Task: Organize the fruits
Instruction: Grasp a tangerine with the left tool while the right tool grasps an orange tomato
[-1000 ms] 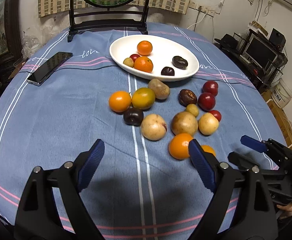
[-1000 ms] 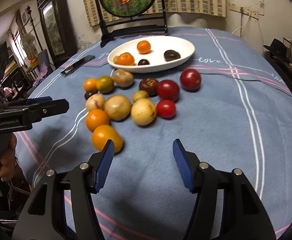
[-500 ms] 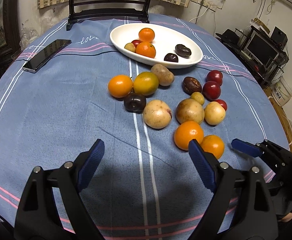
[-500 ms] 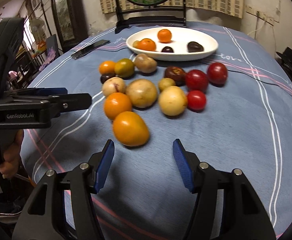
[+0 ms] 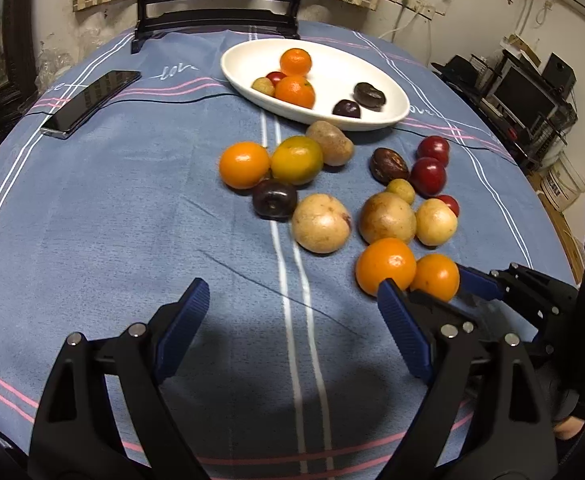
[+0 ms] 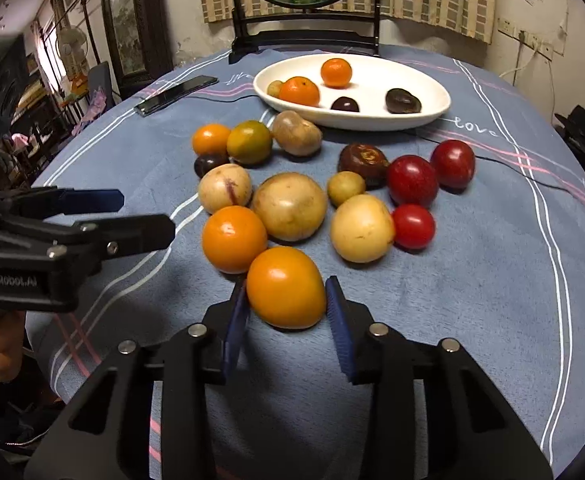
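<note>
Your right tongs (image 6: 286, 312) pointed down and forward at the near edge of the fruit pile, with the nearest orange (image 6: 285, 287) lying directly between the two blue pads. The jaws were closing on it; the pads (image 6: 338, 322) stood at its left and right flanks, at or very near contact, though a firm squeeze could not be confirmed. The fruit still sat on the blue tablecloth (image 6: 472, 300), touching a second orange (image 6: 234, 238) just ahead and to the left of the tongs.

Your left tongs (image 5: 292, 320) hung wide apart and empty over bare cloth, with nothing between their pads. The pile lay ahead and to their right, so the right hand was clearly the nearer one to this orange.

The orange looked slightly egg-shaped, its long axis running roughly across the jaws, from the left pad toward the right pad. That probably meant the pads met it at its narrower ends, where it could slip forward if you squeezed lightly.

The white dish (image 6: 432, 114) lay straight ahead of the right tongs, beyond the whole pile, already holding two oranges and some small dark fruits. The likely carry therefore ran forward and over the remaining fruit, so a clean lift was needed first to clear the neighbouring orange. A phone (image 5: 90, 102) lay far ahead and left of the left tongs, out of that path.
</note>
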The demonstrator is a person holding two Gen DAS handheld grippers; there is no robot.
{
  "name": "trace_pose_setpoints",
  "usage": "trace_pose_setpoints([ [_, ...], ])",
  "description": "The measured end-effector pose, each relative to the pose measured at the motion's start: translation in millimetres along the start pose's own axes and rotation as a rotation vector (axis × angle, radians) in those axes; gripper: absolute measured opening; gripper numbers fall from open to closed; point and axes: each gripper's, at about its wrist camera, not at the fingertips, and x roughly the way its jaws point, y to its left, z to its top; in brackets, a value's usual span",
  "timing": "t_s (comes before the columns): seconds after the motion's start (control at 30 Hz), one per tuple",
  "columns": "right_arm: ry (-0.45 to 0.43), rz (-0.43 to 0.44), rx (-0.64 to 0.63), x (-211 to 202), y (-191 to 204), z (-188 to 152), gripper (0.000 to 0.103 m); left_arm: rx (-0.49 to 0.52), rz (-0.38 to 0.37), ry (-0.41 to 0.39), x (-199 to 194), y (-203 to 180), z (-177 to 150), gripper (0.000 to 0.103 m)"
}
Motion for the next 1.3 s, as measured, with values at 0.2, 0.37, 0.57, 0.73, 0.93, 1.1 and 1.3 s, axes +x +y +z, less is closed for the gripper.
trace_pose_setpoints([
  [0.2, -0.023, -0.010, 0.064, -15, -27, -7, 0.040, 0.041, -0.010, 0.004, -1, -14, -1, 0.088],
  [0.37, -0.046, -0.039, 0.127, -30, -53, -16, 0.040, 0.083, -0.018, 0.026, 7, -32, -3, 0.088],
  [0.57, -0.054, -0.035, 0.157, -35, -67, -25, 0.040, 0.122, -0.036, 0.059, 22, -54, -3, 0.087],
  [0.73, -0.057, -0.024, 0.175, -37, -73, -30, 0.040, 0.115, -0.017, 0.069, 34, -61, 0, 0.078],
  [0.93, -0.062, -0.009, 0.172, -36, -73, -30, 0.039, 0.110, -0.003, 0.067, 41, -61, 5, 0.048],
  [1.1, -0.065, -0.004, 0.175, -36, -73, -30, 0.039, 0.145, 0.005, 0.057, 43, -65, 6, 0.039],
  [1.3, -0.065, -0.009, 0.178, -36, -73, -30, 0.039, 0.147, -0.013, 0.044, 31, -62, 4, 0.039],
])
